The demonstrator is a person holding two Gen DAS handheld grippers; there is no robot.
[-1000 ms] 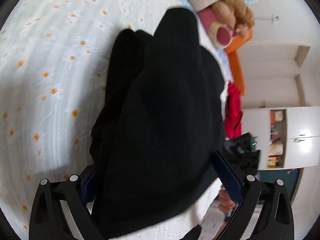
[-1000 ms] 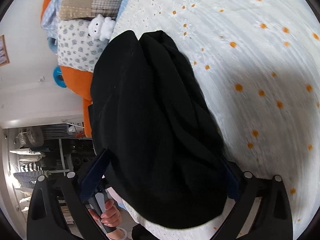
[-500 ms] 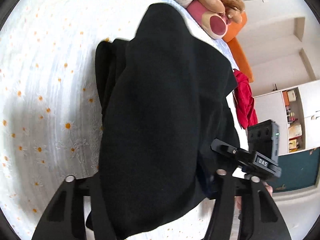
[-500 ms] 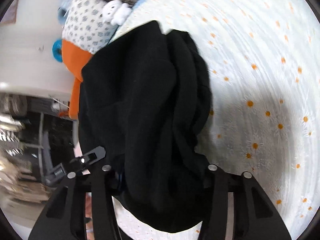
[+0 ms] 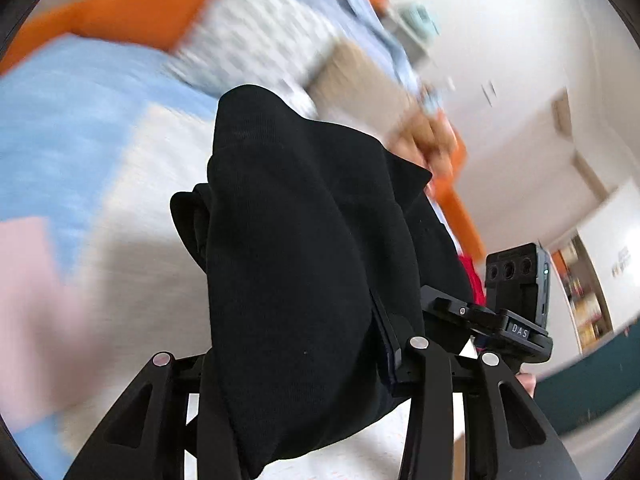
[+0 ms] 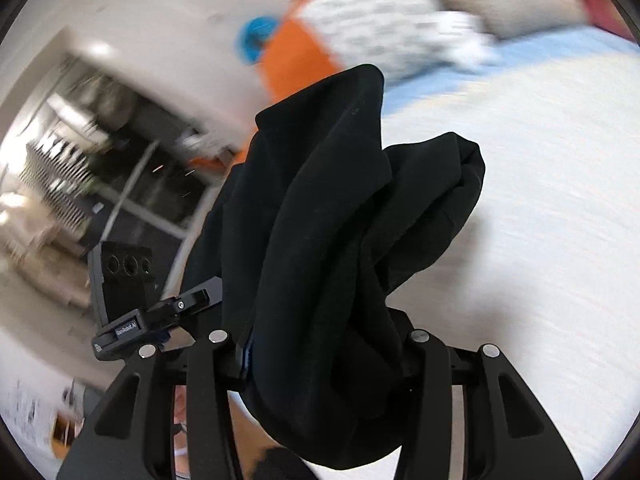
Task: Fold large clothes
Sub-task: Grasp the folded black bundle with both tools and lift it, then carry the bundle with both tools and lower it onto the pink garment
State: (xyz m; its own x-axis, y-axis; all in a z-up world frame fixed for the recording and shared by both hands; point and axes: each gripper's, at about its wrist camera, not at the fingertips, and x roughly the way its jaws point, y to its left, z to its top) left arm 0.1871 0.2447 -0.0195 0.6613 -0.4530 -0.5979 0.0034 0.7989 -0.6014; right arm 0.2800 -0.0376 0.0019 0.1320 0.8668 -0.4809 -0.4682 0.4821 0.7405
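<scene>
A large black garment (image 5: 296, 264) fills the middle of both views, bunched and folded over itself; it also shows in the right wrist view (image 6: 332, 264). My left gripper (image 5: 296, 364) is shut on its near edge, the cloth draped over the fingers. My right gripper (image 6: 324, 344) is shut on the same garment's edge beside it. The garment is lifted off the white bedspread (image 6: 540, 208). The other gripper's body shows in each view: in the left wrist view (image 5: 516, 308), in the right wrist view (image 6: 128, 296). The fingertips are hidden under cloth.
Pillows and an orange cushion (image 5: 140, 8) lie at the bed's head, blurred. A plush toy (image 5: 432, 140) sits beyond the garment. A red cloth (image 5: 472, 276) is at the bed's edge. Shelves and racks (image 6: 80, 168) stand off the bed. White wall and cupboards (image 5: 580, 220) at right.
Both grippers have closed on the black garment and lifted it off the bed, tilting up towards the pillows. The views are blurred by fast motion.
</scene>
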